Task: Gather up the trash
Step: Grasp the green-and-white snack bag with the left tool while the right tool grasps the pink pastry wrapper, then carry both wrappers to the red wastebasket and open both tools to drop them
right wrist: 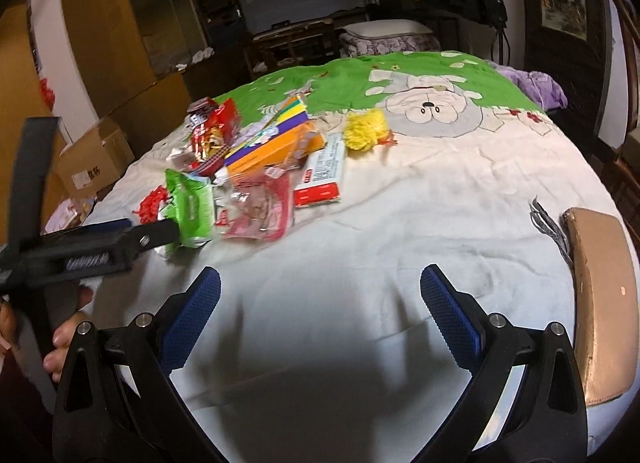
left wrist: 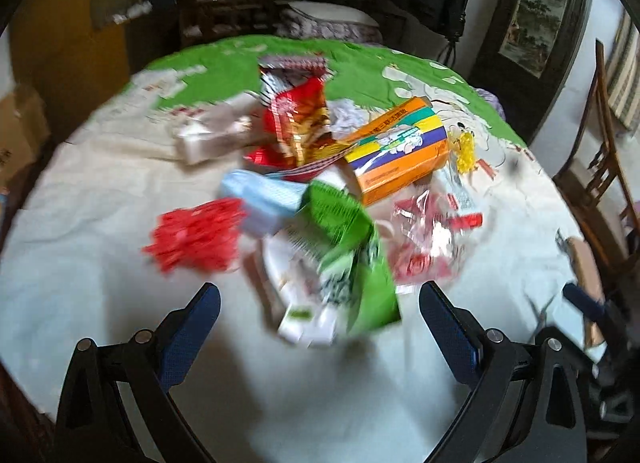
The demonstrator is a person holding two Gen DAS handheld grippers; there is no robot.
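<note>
Trash is lying in a loose heap on a round table (left wrist: 80,263) covered with a pale and green cartoon cloth. In the left wrist view, motion blur is softening much of the pile. A green wrapper (left wrist: 352,263) is sitting nearest the camera, just ahead of the left gripper (left wrist: 320,303), whose blue-padded jaws are standing spread wide with nothing between them. A red mesh piece (left wrist: 196,239) is lying to the left of the wrapper, a light blue mask-like item (left wrist: 264,199) is lying behind it, and an orange box (left wrist: 400,147) is resting farther back beside a red snack bag (left wrist: 300,123). A clear red-printed packet (left wrist: 432,235) is sitting to the right, with a yellow mesh ball (left wrist: 466,151) beyond it.

In the right wrist view, the right gripper (right wrist: 320,303) is hovering over bare cloth, its jaws spread wide and empty, well apart from the heap. The left gripper (right wrist: 160,231) is reaching in from the left edge with its tip at the green wrapper (right wrist: 192,199); whether it is touching is unclear. A person's hand (right wrist: 64,339) is gripping that tool's handle. The orange box (right wrist: 272,151), a red and white carton (right wrist: 324,179) and the yellow mesh ball (right wrist: 366,129) are lying farther back. A tan pad (right wrist: 600,303) is resting at the table's right rim.
</note>
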